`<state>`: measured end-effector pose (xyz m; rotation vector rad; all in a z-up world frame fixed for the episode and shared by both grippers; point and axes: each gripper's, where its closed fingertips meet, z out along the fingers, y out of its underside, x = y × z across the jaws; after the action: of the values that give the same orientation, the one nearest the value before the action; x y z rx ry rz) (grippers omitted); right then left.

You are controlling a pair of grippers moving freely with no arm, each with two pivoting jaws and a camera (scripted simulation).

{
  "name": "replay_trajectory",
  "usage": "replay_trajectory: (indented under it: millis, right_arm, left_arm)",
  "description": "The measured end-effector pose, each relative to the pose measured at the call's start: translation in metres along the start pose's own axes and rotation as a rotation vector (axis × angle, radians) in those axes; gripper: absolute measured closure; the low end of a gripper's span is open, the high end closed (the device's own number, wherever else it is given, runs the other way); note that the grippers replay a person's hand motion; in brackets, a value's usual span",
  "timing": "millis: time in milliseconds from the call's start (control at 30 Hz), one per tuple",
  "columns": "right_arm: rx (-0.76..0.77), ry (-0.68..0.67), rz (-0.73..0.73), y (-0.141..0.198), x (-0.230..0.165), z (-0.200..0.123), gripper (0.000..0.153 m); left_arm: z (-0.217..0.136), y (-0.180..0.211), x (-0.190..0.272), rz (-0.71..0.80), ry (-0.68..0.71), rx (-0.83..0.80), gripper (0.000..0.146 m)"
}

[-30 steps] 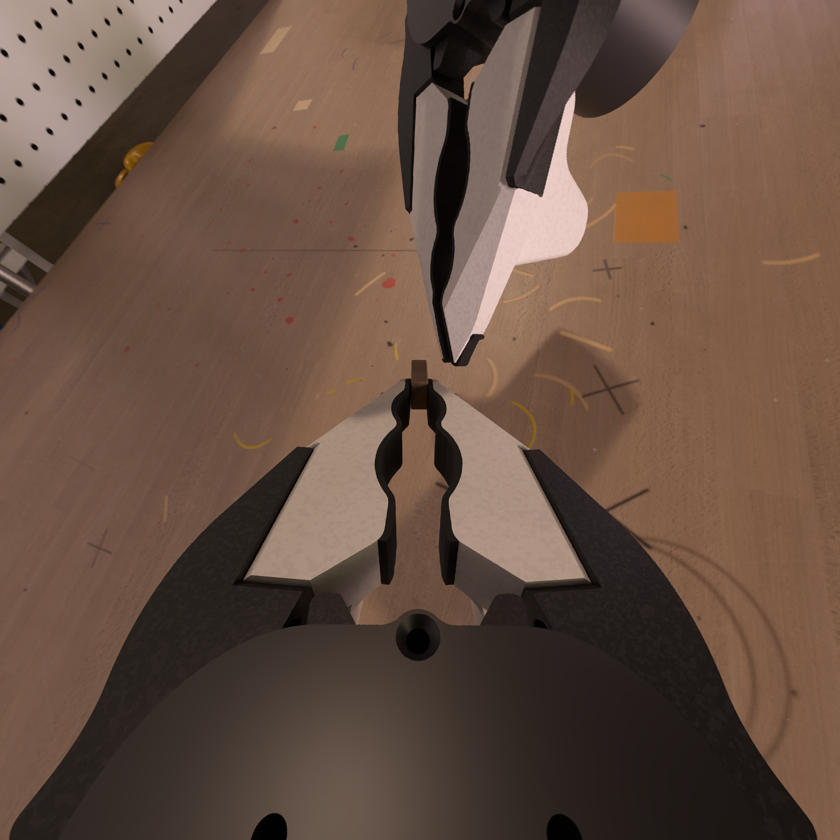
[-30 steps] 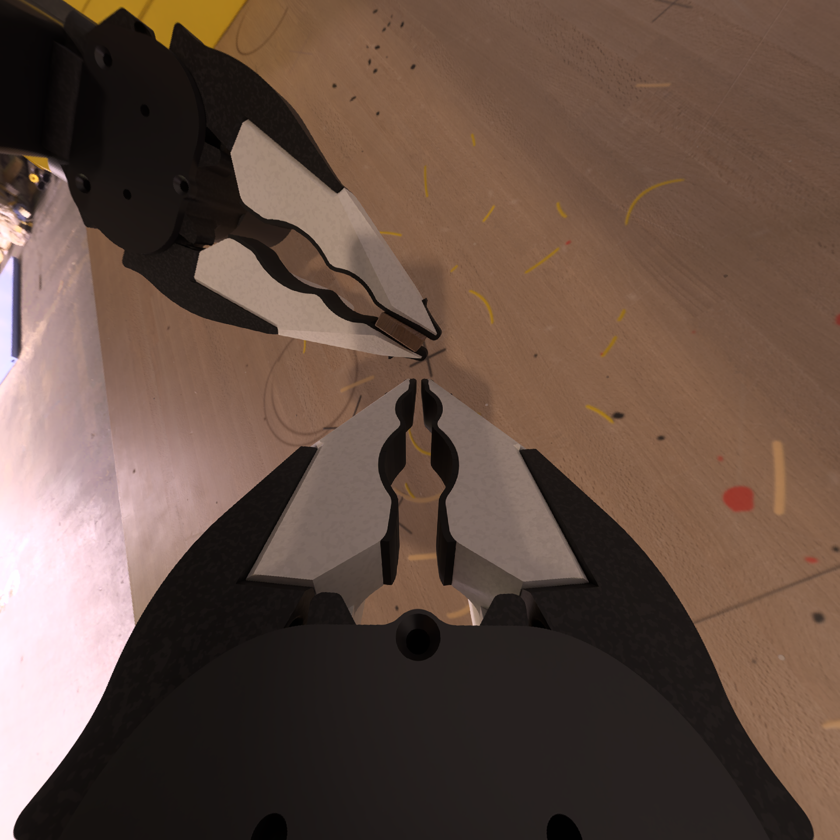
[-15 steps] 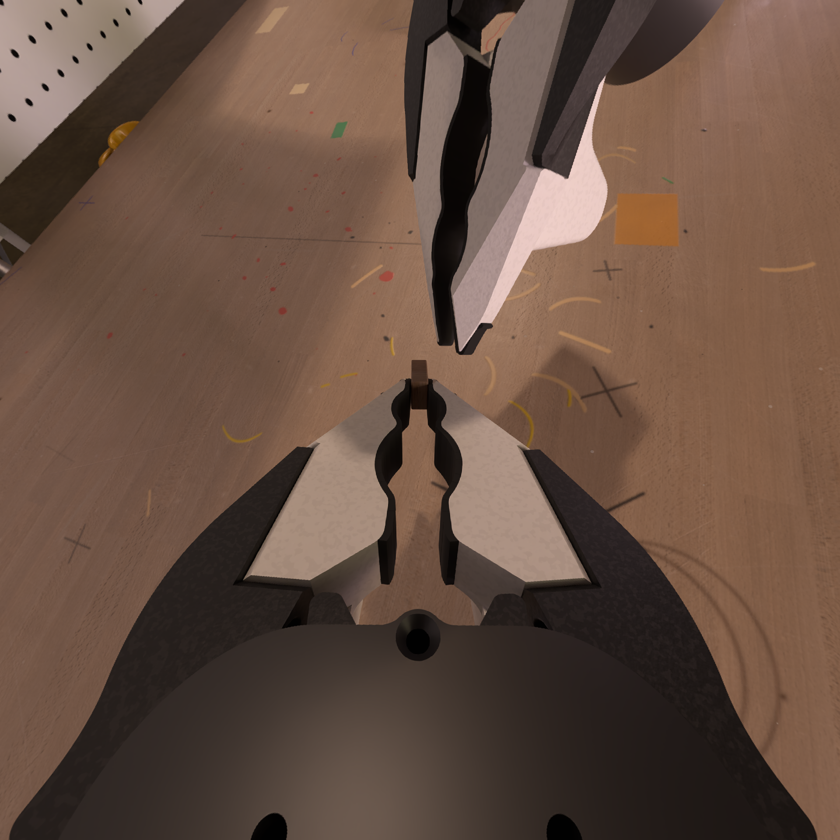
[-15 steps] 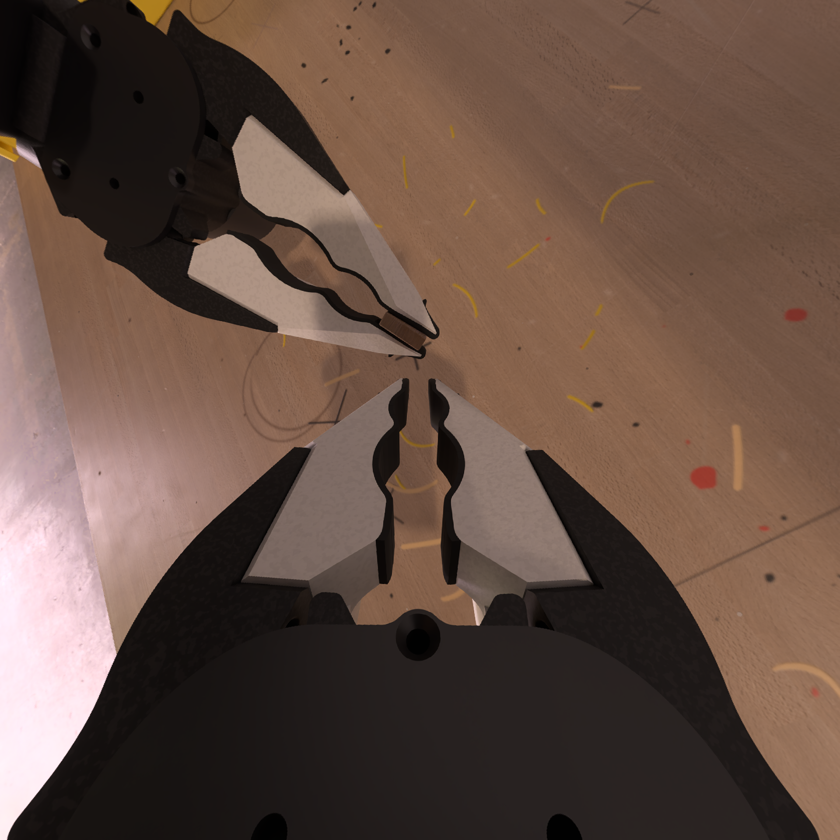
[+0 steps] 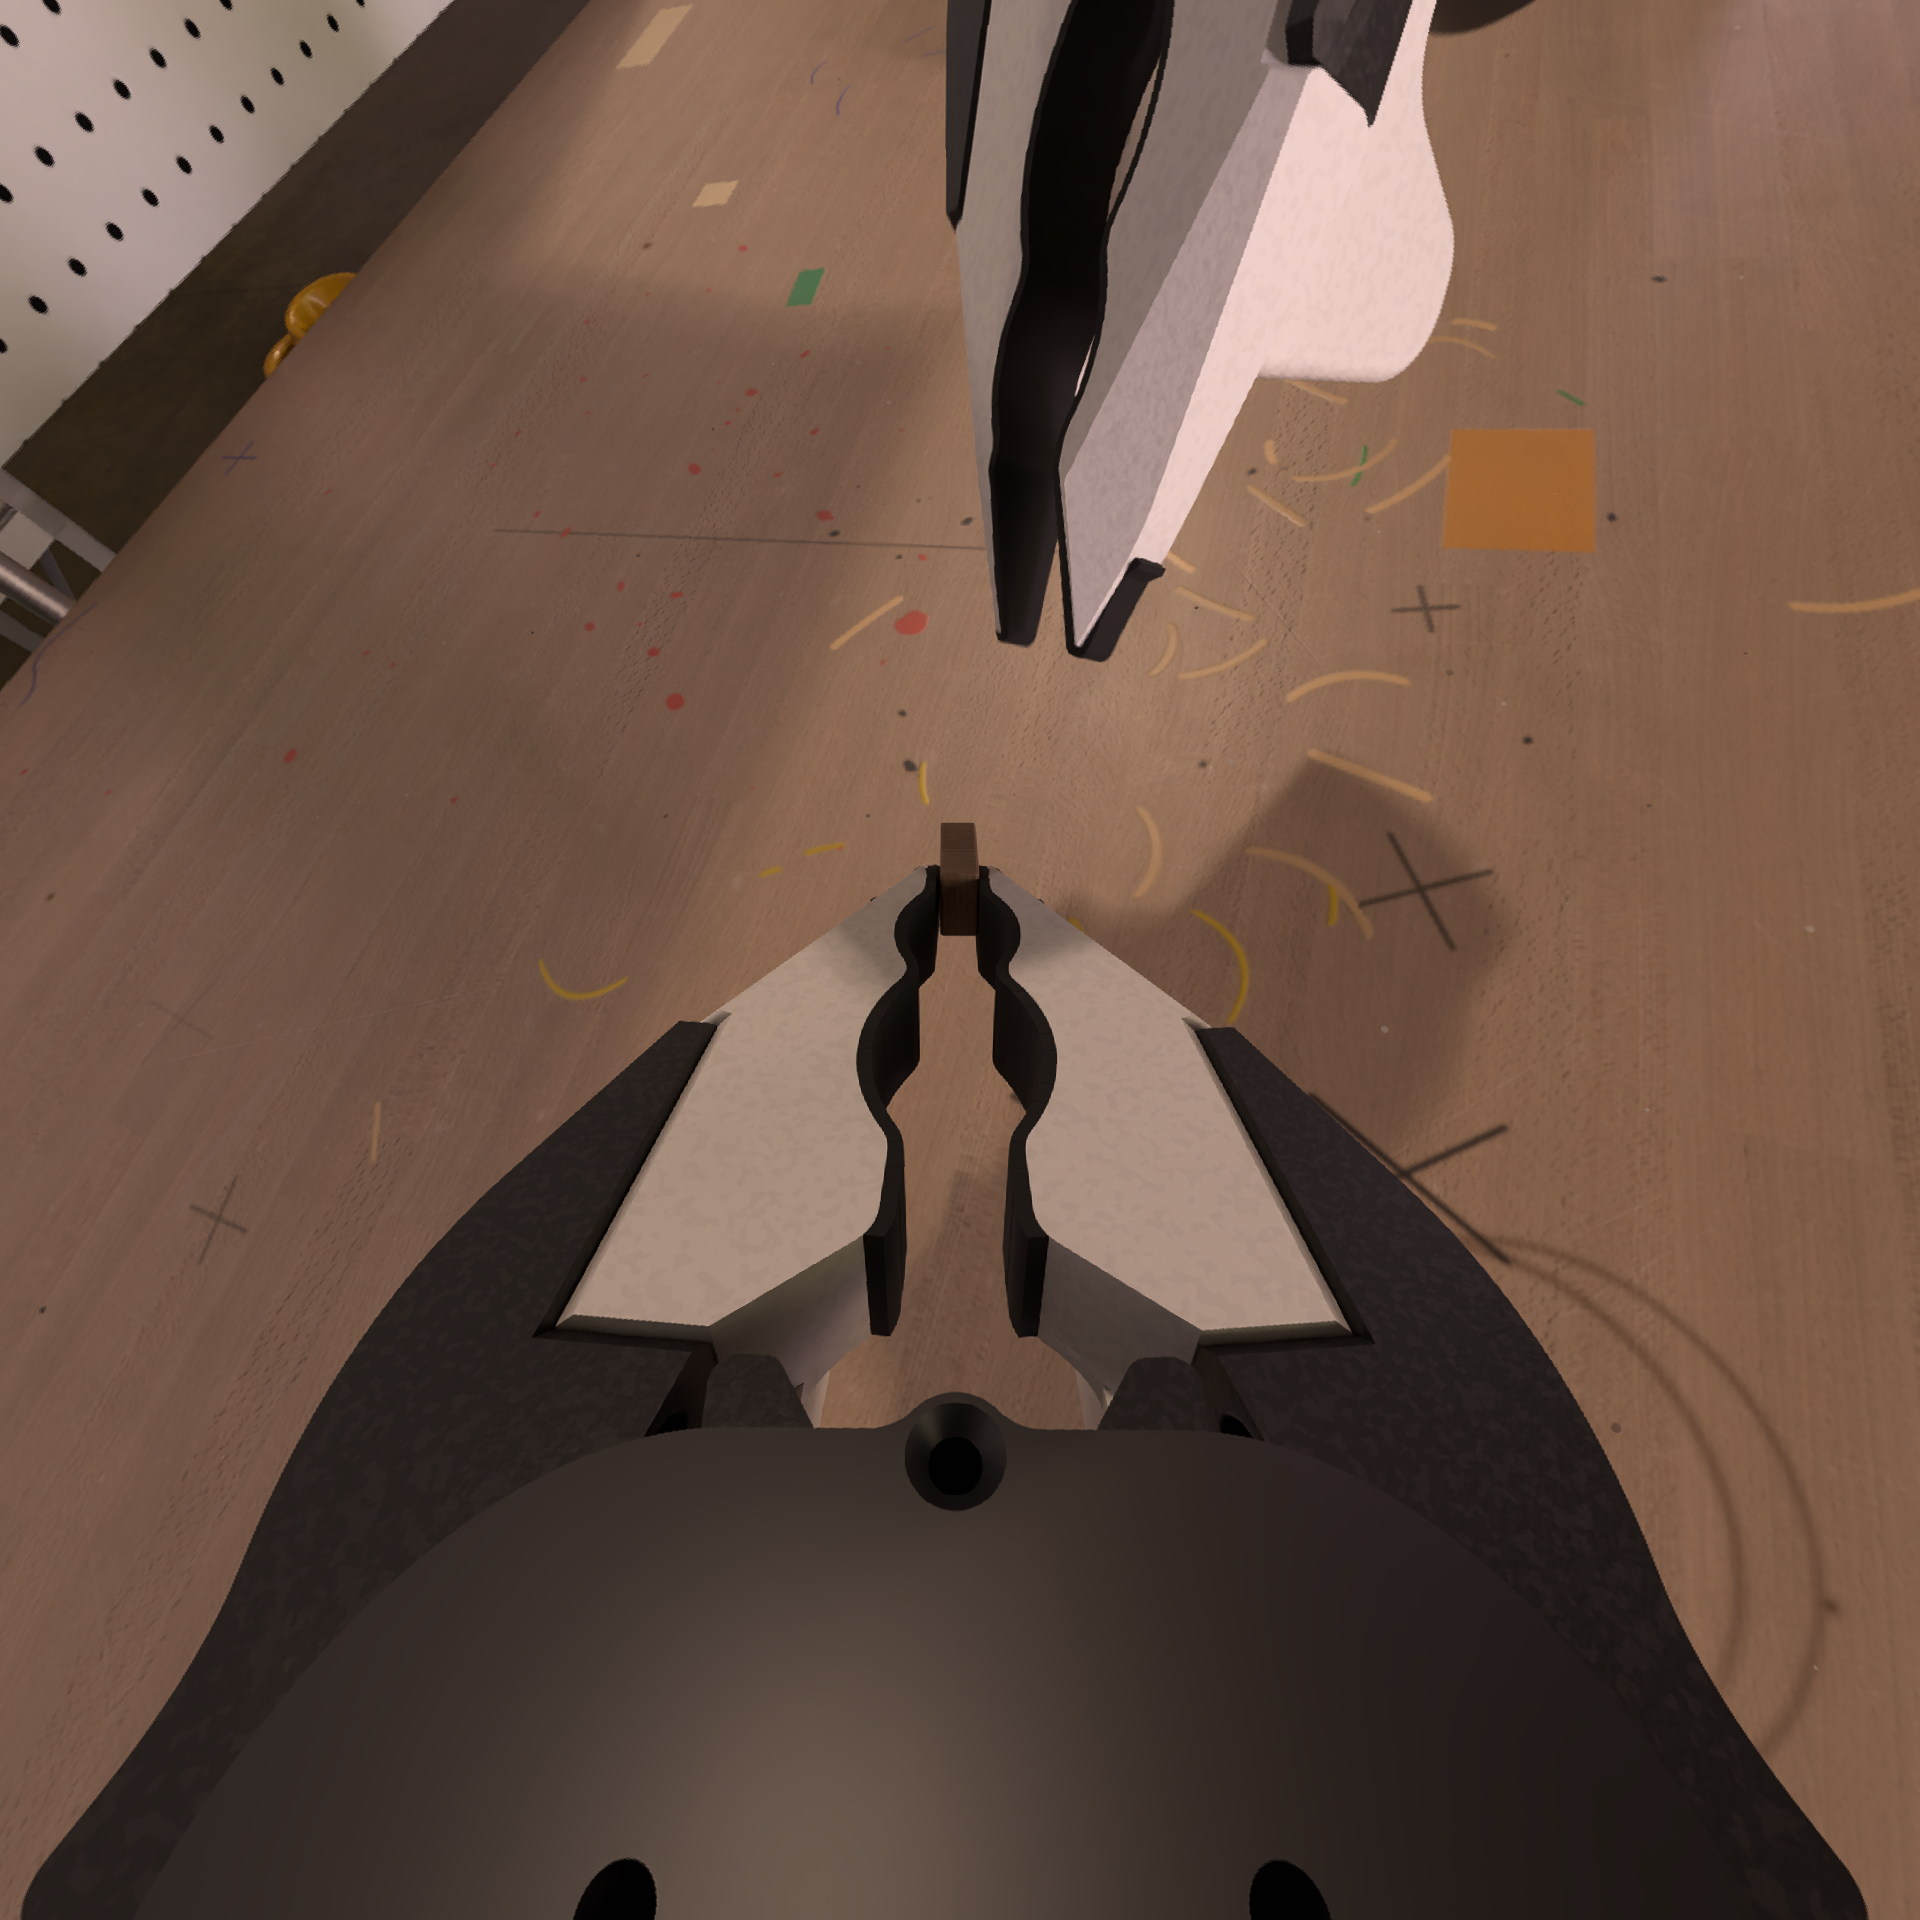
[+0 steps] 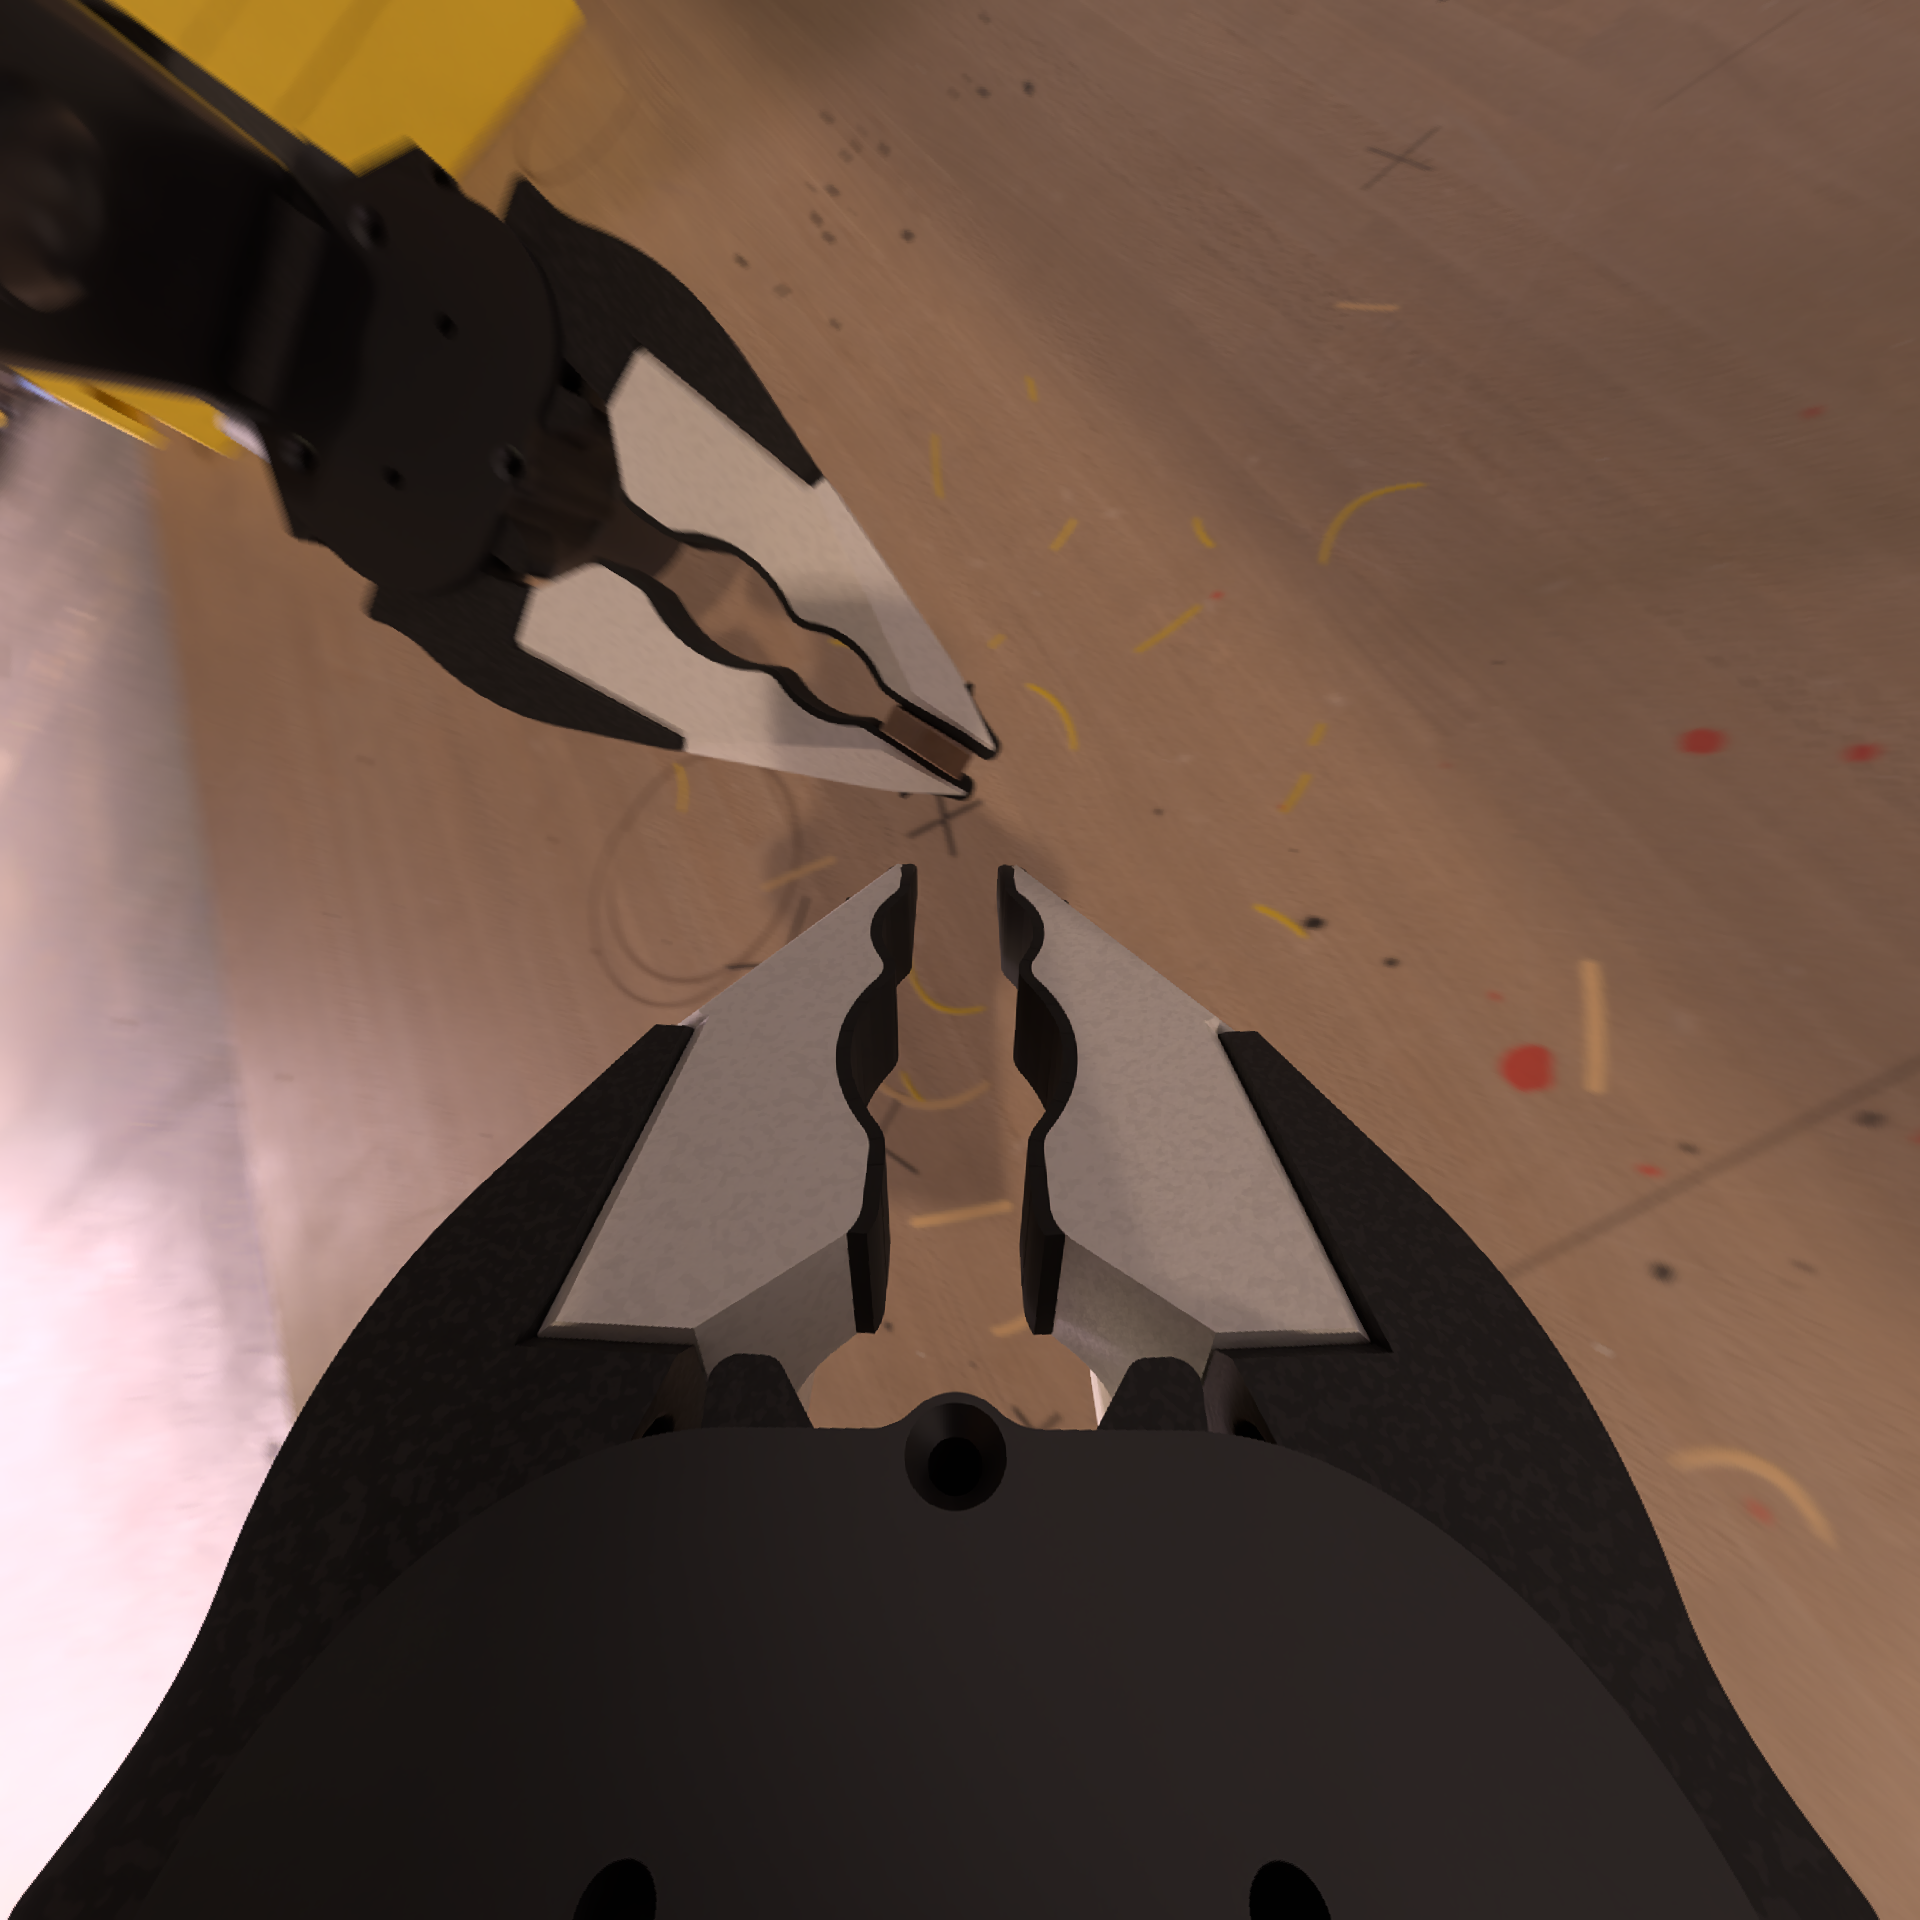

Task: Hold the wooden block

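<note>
The left tongs (image 5: 957, 883) pinch the small dark brown wooden block (image 5: 957, 878) at their very tips, above the scuffed brown wooden desk (image 5: 520, 935). The right tongs (image 6: 957, 883) hang slightly parted and empty, just short of the block. The hold looks shallow: the block juts past the tips, so a nudge from the right tongs or a slackened squeeze could let it pivot out and drop. Compared with a second ago, the right tongs have widened and backed away from the block; the left grip is unchanged.
</note>
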<state>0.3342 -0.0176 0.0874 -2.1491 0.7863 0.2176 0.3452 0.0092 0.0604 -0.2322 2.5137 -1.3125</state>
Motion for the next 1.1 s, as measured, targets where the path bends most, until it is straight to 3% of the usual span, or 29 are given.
replay_trajectory:
  millis: [200,433,667,900,1100]
  right_arm:
    - [0.056,-0.117,0.143,-0.001,-0.002,0.008,0.137]
    - [0.048,-0.143,0.166,0.003,-0.004,0.017,0.152]
    - [0.043,-0.090,0.132,0.003,-0.002,0.024,0.153]
    - [0.070,0.072,0.005,-0.007,0.007,0.019,0.153]
    - [0.082,0.101,-0.034,-0.009,0.007,0.022,0.152]
  left_arm:
    - [0.000,-0.002,0.001,0.016,-0.009,0.001,0.140]
    - [-0.001,-0.003,0.001,0.015,-0.007,0.006,0.140]
    - [-0.003,-0.006,0.001,-0.010,-0.001,0.023,0.140]
    - [-0.006,-0.008,-0.005,-0.077,0.000,0.041,0.140]
    - [-0.005,-0.009,-0.006,-0.115,0.004,0.047,0.141]
